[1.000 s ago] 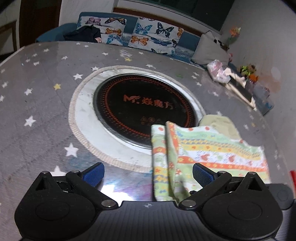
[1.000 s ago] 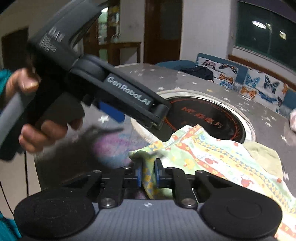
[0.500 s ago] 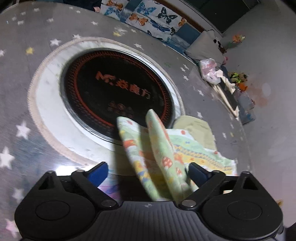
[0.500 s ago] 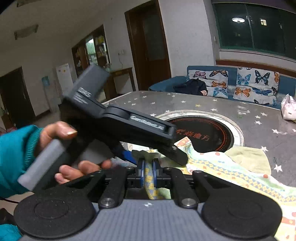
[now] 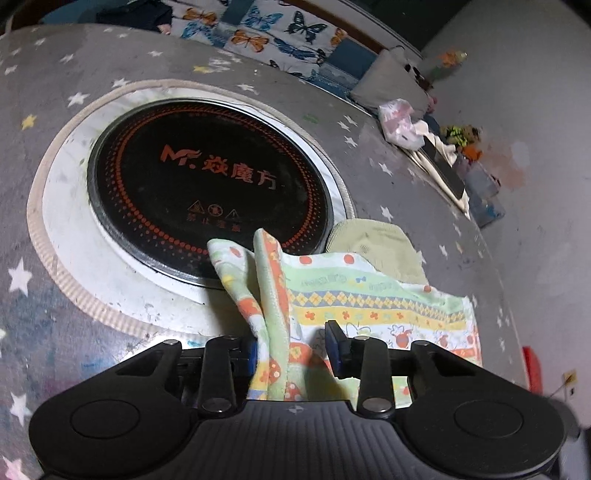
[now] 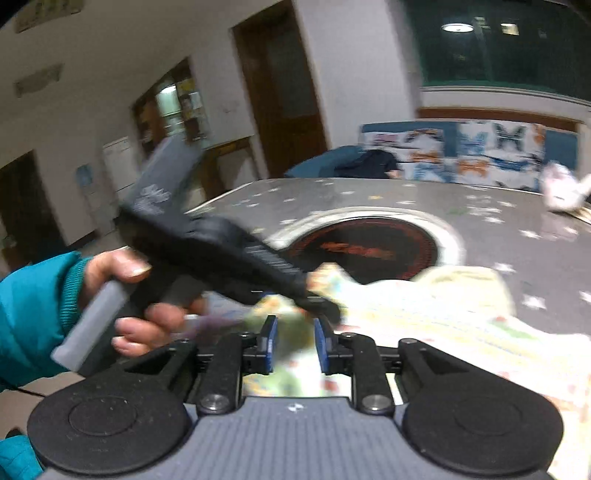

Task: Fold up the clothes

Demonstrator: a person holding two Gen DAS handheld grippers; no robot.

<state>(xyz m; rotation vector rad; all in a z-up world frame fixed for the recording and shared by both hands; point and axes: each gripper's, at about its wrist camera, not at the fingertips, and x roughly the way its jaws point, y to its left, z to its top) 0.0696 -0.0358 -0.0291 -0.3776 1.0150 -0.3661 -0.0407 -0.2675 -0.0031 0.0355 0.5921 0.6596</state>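
Note:
A small patterned garment (image 5: 369, 299), green, yellow and orange stripes, lies on the grey star-print table (image 5: 55, 74). A raised fold of it (image 5: 273, 295) stands between my left gripper's (image 5: 291, 350) blue pads, which are partly closed with a gap on the right side. In the blurred right wrist view the garment (image 6: 424, 306) spreads to the right. My right gripper (image 6: 293, 345) is open, cloth lying between its pads. The left gripper's black body (image 6: 229, 251) and the hand holding it cross just ahead.
A round black induction plate (image 5: 207, 184) with orange lettering sits in the table's middle, partly under the garment. A plain green cloth (image 5: 373, 247) lies behind the garment. A pink plastic bag (image 5: 399, 122) and clutter sit at the far right edge. A butterfly-print sofa (image 5: 277, 33) stands behind.
My right gripper has opened and let go of the garment's fold. My left gripper's pads have closed in around the raised fold, from wide open to a narrow gap.

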